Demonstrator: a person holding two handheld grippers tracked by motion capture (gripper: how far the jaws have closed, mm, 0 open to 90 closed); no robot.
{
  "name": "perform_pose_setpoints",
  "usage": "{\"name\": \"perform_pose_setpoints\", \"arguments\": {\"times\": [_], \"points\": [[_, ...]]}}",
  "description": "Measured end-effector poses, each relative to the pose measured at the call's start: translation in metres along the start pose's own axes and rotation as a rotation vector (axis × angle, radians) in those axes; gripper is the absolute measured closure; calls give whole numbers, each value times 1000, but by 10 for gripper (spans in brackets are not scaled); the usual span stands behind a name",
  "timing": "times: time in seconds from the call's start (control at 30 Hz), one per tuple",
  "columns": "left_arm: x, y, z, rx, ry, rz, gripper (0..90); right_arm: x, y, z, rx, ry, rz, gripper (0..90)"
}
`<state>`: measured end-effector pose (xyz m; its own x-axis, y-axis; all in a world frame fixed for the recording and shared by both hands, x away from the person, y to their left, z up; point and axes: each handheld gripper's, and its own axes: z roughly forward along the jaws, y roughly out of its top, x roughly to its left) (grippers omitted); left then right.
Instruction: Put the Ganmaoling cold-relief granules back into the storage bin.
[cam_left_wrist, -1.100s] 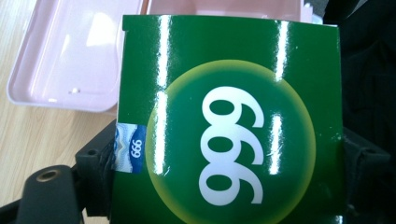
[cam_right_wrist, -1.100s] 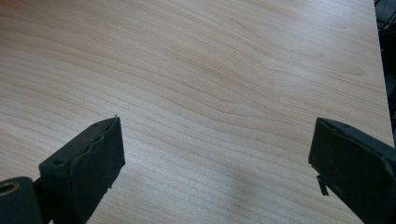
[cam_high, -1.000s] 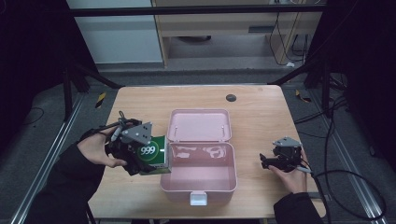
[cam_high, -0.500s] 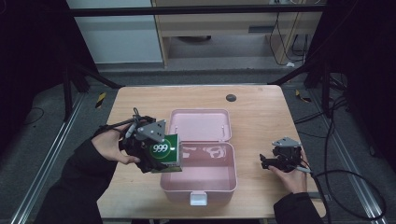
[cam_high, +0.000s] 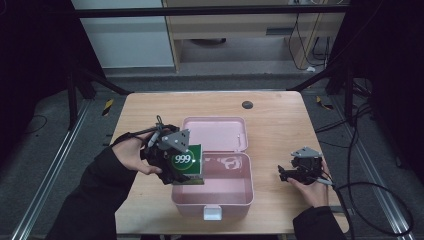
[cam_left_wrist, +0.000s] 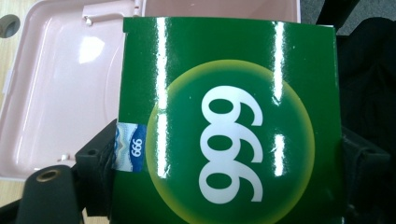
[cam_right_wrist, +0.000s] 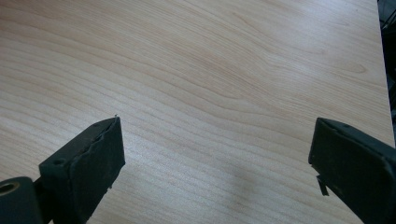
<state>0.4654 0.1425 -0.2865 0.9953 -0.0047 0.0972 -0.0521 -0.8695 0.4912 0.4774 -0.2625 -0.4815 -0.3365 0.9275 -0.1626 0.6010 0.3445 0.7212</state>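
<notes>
Your left tongs (cam_high: 186, 167) pinch the green box (cam_high: 187, 164) by its sides, over the open pink case's (cam_high: 227, 197) left rim; your right tongs (cam_high: 285, 173) rest spread on the desk (cam_high: 280, 120)

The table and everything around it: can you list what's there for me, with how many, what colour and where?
Table: one, light wood, middle of the high view.
Storage box: one, pink plastic, lid open and lying flat toward the far side, centre of the table.
Carton: one, glossy green with a white 999 in a yellow-green ring, held at the box's left rim.
Round disc: one, dark, far part of the table.
Cabinet: one, pale, behind the table.
Cables: several, black, floor at the right.
Left gripper: one, black, clamped on the carton.
Right gripper: one, black, jaws apart with nothing between them, resting on the table's right part.
Hands and dark sleeves: two, coming in from the near edge.
</notes>
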Motion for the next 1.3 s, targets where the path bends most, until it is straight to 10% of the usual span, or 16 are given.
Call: {"name": "perform_pose_setpoints", "arguments": {"times": [1.3], "points": [[8,-23,63,57,-74,-12,145,1,-1,2,19,-5,-16,33]]}}
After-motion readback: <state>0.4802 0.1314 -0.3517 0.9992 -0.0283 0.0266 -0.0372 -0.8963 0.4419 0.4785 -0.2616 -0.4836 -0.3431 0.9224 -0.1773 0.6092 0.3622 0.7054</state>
